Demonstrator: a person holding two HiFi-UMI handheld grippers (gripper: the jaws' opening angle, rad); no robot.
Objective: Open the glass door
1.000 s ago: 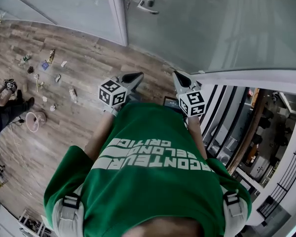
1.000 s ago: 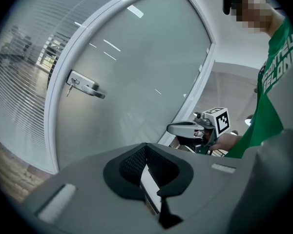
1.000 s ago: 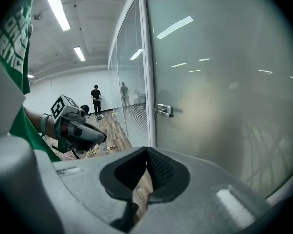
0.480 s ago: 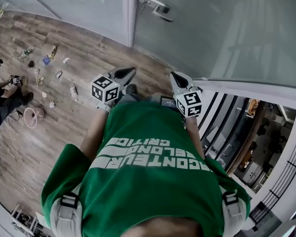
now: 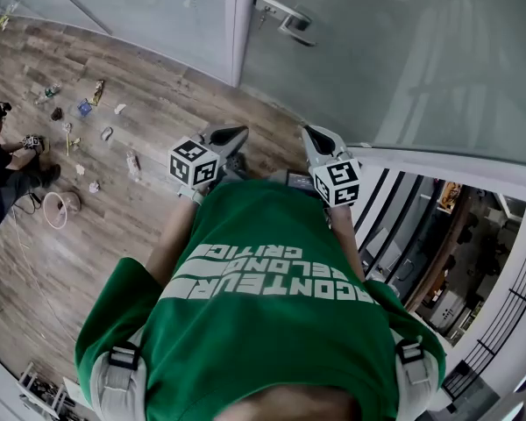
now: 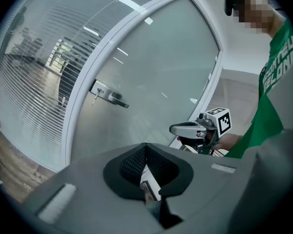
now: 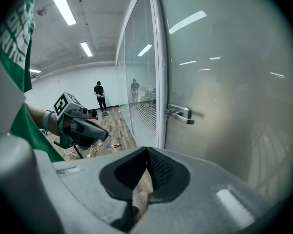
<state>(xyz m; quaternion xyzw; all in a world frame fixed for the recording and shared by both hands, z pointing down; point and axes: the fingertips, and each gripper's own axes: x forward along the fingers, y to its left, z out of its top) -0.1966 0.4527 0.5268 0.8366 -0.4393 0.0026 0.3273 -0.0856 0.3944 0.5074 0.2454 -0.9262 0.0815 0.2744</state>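
Glass door (image 5: 403, 60) ahead, we are holding left claw (image 5: 239, 133) and right claw (image 5: 309, 132) pressed together, empty, aiming to push the handle (image 5: 285, 17) down by its tip.

Clear air from left gripper (image 5: 243, 132) & right gripper (image 5: 308, 131) up to door handle (image 5: 285, 17); glass door (image 5: 403, 60) blocks ahead, railing (image 5: 396, 210) close on right.
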